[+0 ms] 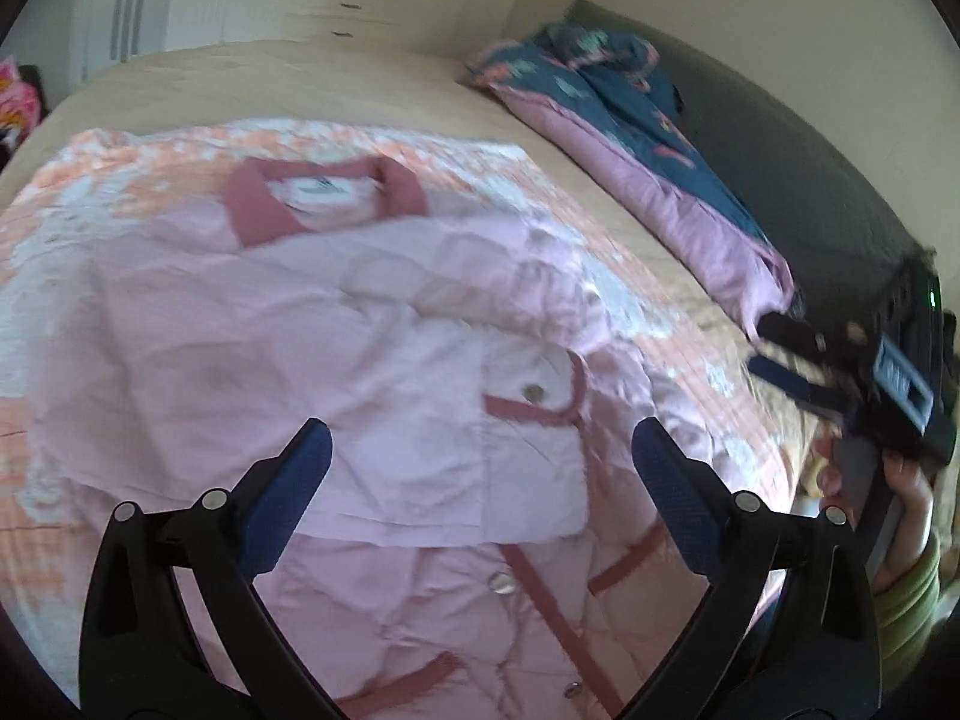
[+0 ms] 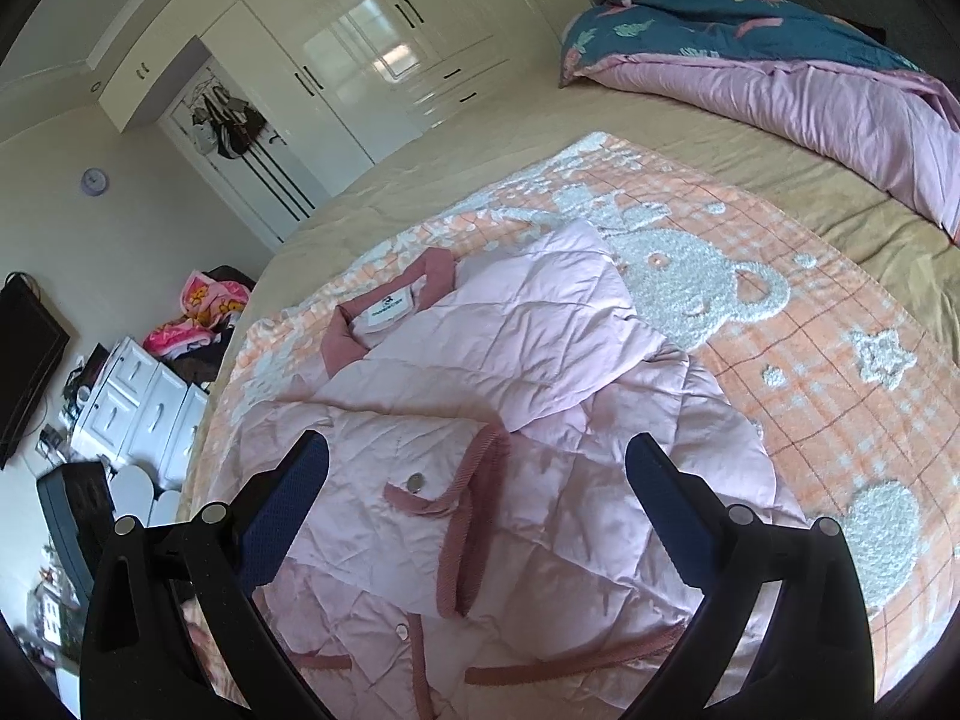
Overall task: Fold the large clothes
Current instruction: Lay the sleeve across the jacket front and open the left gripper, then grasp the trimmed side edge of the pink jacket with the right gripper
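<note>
A pale pink quilted jacket (image 1: pixel 336 336) with dusty-red collar and trim lies on an orange-and-white bear blanket (image 1: pixel 108 180) on the bed; its sleeves are folded in over the body. It also shows in the right wrist view (image 2: pixel 510 372) on the blanket (image 2: pixel 810 396). My left gripper (image 1: pixel 480 450) is open and empty, hovering just above the jacket's lower front. My right gripper (image 2: pixel 477 465) is open and empty above the pocket flap. The right gripper also appears at the right edge of the left wrist view (image 1: pixel 780 360), held by a hand.
A rolled teal-and-pink duvet (image 2: pixel 780 66) lies along the headboard side of the bed (image 2: pixel 480 138). White wardrobes (image 2: pixel 372 42) stand beyond the bed. A white drawer unit (image 2: pixel 138 402) with piled clothes stands left of the bed.
</note>
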